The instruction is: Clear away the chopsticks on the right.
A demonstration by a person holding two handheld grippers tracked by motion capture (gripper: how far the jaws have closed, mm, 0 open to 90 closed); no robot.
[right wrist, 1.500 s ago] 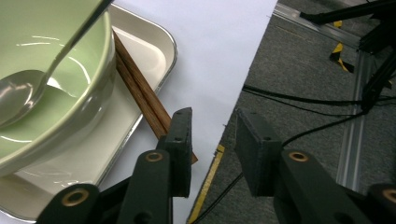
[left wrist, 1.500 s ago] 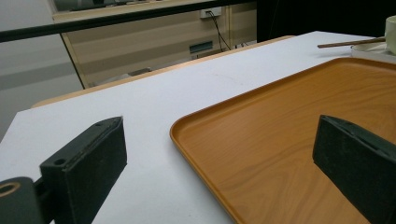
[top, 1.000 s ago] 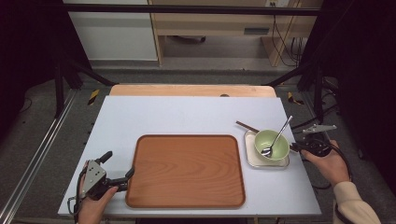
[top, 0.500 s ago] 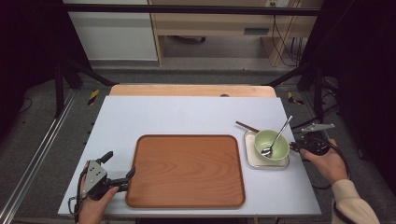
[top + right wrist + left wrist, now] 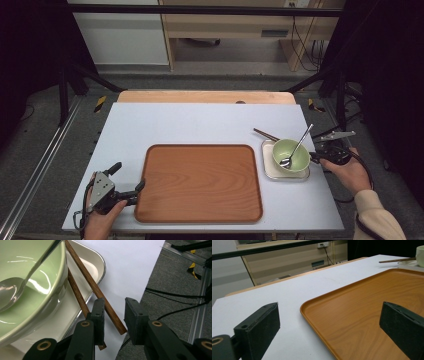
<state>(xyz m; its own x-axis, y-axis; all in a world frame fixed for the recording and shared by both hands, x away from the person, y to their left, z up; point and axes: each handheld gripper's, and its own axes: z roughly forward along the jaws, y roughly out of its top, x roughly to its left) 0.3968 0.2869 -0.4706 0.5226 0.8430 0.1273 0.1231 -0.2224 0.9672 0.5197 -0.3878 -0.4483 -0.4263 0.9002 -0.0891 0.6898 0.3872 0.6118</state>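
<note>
Chopsticks (image 5: 96,291) are seen lying on the white dish (image 5: 96,263), wedged beside the green bowl (image 5: 32,290), ends sticking past the dish rim at the table's right edge. One stick's tip is framed between the right gripper (image 5: 114,315) jaws, set narrow but not closed on it. A spoon (image 5: 295,148) is rested in the bowl. The left gripper (image 5: 329,325) is held wide open, straddling the near-left corner of the wooden tray (image 5: 372,315).
</note>
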